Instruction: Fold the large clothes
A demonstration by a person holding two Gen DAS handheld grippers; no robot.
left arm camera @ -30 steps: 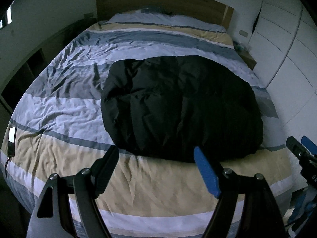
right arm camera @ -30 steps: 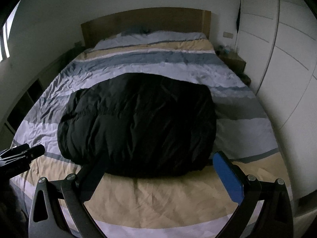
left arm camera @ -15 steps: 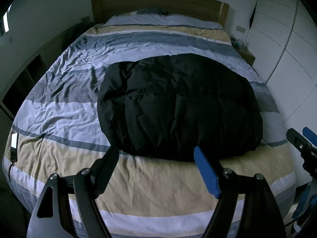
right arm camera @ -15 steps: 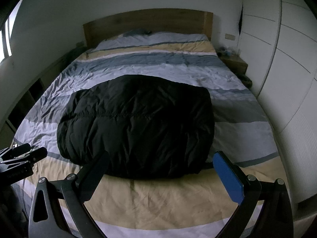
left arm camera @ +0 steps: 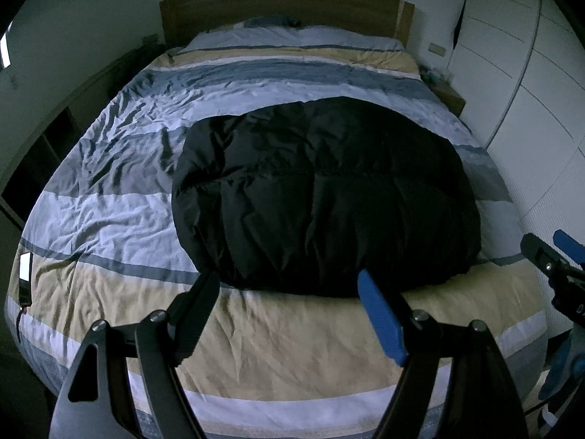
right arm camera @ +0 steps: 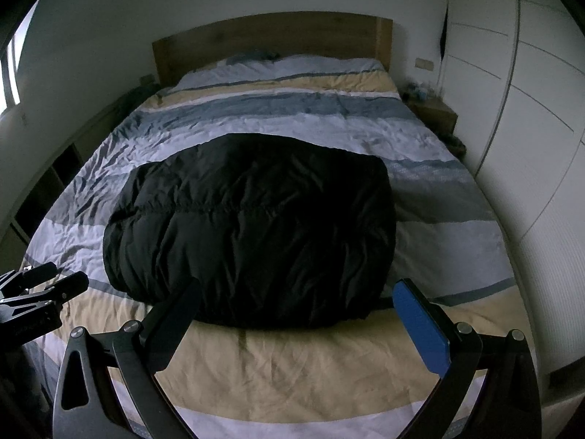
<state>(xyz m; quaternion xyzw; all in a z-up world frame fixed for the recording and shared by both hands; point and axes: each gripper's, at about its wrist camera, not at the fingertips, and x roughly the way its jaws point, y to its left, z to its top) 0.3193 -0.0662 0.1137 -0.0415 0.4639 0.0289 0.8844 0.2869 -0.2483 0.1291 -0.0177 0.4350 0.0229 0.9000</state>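
Note:
A black puffy jacket (left arm camera: 321, 197) lies folded into a compact bundle on the bed, toward its right half; it also shows in the right wrist view (right arm camera: 252, 234). My left gripper (left arm camera: 289, 285) is open and empty, held above the foot of the bed just short of the jacket's near edge. My right gripper (right arm camera: 296, 292) is open and empty, also just short of the near edge. Each gripper shows at the edge of the other's view: the right one (left arm camera: 548, 252) and the left one (right arm camera: 55, 278).
The bed (left arm camera: 109, 219) has a wrinkled striped duvet in grey, white and tan, and a wooden headboard (left arm camera: 285, 3). White wardrobe doors (right arm camera: 530, 128) line the right side. A nightstand (right arm camera: 435, 113) stands by the headboard. A phone (left arm camera: 25, 274) lies at the bed's left edge.
Both grippers have drawn back and risen a little from the jacket; the views show more of the bed. The jacket has not moved. Both stay open.

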